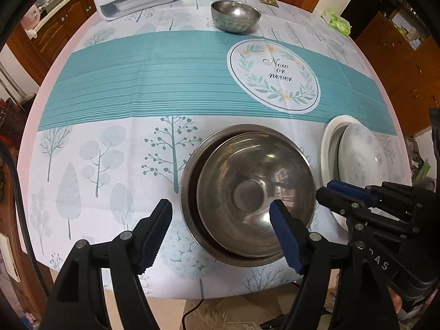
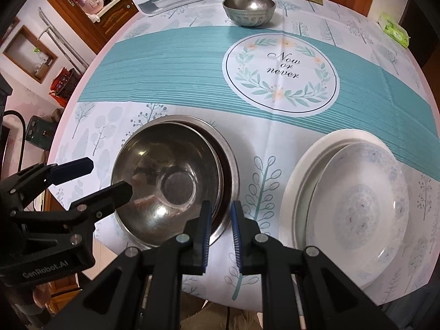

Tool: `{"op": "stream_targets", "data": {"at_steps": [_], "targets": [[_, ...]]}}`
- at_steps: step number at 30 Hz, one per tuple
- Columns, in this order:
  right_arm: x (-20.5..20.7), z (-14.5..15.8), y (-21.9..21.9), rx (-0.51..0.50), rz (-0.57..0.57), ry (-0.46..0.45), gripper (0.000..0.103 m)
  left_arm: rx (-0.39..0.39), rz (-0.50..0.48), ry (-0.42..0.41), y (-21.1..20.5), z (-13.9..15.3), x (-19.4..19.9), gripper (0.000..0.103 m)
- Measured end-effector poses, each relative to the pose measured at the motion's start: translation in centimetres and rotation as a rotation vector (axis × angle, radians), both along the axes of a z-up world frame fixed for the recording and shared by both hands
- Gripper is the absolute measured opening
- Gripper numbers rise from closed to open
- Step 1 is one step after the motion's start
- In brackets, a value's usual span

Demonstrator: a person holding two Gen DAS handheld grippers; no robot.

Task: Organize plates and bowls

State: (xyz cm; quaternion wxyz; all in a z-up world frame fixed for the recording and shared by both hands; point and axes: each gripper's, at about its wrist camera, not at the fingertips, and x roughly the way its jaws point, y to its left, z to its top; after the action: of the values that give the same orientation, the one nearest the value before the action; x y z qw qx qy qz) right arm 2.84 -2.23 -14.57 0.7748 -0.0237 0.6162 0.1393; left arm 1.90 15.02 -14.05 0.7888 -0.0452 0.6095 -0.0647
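Sitting nested near the front edge of the counter point(image 1: 115, 63): a steel bowl point(image 1: 255, 176) inside a wider steel bowl point(image 1: 189, 170), with the left tool point(image 1: 221, 214) hanging over them, jaws apart, one finger over the inner bowl and the other outside the rim, neither pad seeming to press on metal. Hovering just right of that stack, the right tool point(image 2: 221, 214), jaws nearly together and gripping nothing. Resting further right, a patterned plate point(image 2: 357, 203) on a plain white plate point(image 2: 299, 170); standing alone at the far side, a small steel bowl point(image 2: 249, 9).
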Motion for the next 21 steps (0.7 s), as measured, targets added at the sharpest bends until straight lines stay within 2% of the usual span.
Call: {"op": "stream_targets", "data": {"at_steps": [14,21], "targets": [[-1.2,3.1,-2.9,0.051,0.064,-0.068,0.015,0.059,0.029,-0.142,-3.1,6.0,-2.1,0.077],[0.9,6.7,-4.9,0.088,0.06,-0.129,0.015,0.123,0.006,-0.213,-4.0,9.9,0.1,0.078]]}}
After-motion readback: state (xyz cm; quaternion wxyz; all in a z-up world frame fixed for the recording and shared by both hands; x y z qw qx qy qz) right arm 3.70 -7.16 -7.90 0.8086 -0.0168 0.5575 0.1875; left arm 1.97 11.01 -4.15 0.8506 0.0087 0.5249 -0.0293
